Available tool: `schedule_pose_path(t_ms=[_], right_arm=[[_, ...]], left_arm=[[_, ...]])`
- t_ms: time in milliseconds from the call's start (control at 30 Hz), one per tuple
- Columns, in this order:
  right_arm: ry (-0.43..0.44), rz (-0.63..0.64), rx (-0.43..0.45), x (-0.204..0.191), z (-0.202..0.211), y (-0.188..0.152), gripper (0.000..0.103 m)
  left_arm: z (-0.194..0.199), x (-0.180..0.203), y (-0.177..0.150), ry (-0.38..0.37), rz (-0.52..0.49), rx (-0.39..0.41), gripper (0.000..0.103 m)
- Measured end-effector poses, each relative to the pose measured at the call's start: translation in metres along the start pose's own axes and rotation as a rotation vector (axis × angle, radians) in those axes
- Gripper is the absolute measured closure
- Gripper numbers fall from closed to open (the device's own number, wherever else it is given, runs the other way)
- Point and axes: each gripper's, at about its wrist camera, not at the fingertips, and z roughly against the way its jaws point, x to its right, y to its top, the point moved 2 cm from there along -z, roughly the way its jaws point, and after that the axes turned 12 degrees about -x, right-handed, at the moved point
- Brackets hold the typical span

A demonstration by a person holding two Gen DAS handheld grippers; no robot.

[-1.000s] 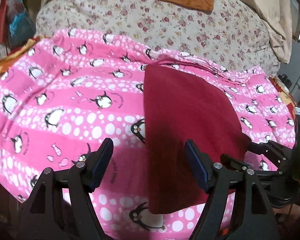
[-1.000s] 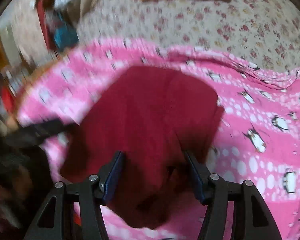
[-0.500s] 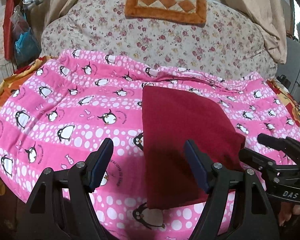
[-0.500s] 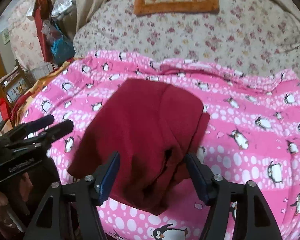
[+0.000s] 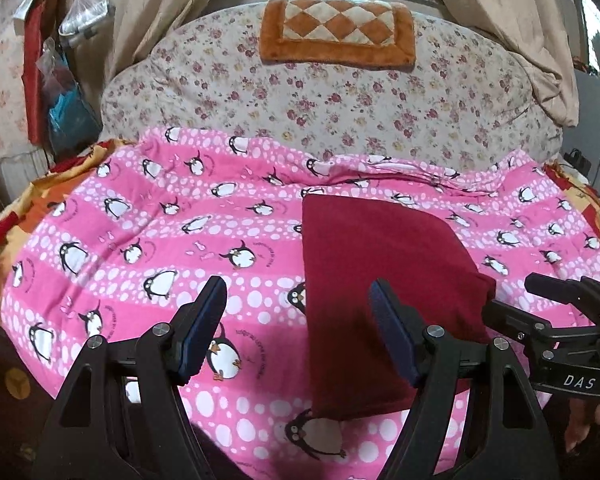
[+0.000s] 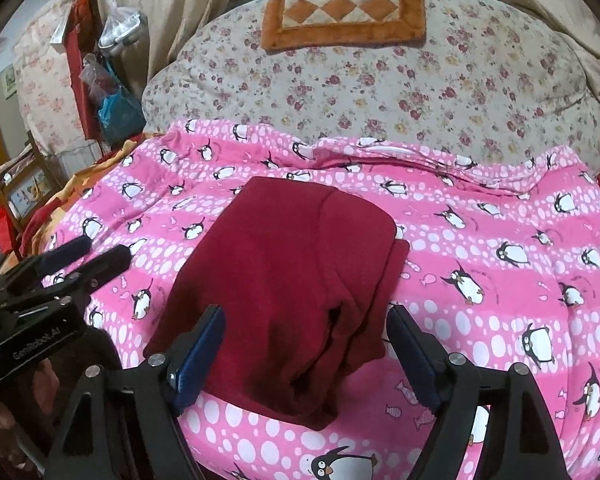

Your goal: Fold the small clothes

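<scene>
A dark red cloth (image 5: 384, 280) lies folded on a pink blanket (image 5: 148, 240) with penguins on it. The blanket covers a bed.

The left gripper (image 5: 298, 332) has its jaws spread wide, and nothing is between them. Its left pad hangs over the bare pink blanket, and its right pad hangs over the near part of the cloth. It does not seem to touch the cloth, though that is hard to tell from this angle.

The right gripper (image 6: 306, 350) has just been opening its jaws, and they now stand wide apart. The near end of the cloth shows between the two pads, but the pads do not press on it.

The left view shows the cloth as one smooth, flat piece with a straight left edge. It also shows the right gripper from the side, low at the right edge, and a bit of a hand under it.

The right view shows more of the fold. A second layer sticks out on the right side, and the near end is bunched with a dark gap in it. This view shows the left gripper at the left edge, over the blanket.

Behind the blanket is a flowered quilt (image 6: 380, 92) with an orange checked pad (image 6: 342, 14) on top. Bags (image 5: 66, 88) hang at the far left.
</scene>
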Motion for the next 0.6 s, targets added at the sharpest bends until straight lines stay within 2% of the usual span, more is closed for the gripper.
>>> schedule_pose_path(t_ms=[100, 367, 600], right_arm=[[0.004, -0.007, -0.008, 0.001, -0.002, 0.0, 0.022], [-0.004, 0.014, -0.01, -0.008, -0.005, -0.003, 0.022], [-0.01, 0.022, -0.021, -0.012, -0.009, -0.006, 0.022]], left_arm=[[0.0, 0.0, -0.001, 0.02, -0.001, 0.005, 0.029], [-0.005, -0.001, -0.004, 0.005, 0.001, -0.022, 0.029], [-0.005, -0.001, -0.005, 0.025, 0.013, -0.017, 0.029]])
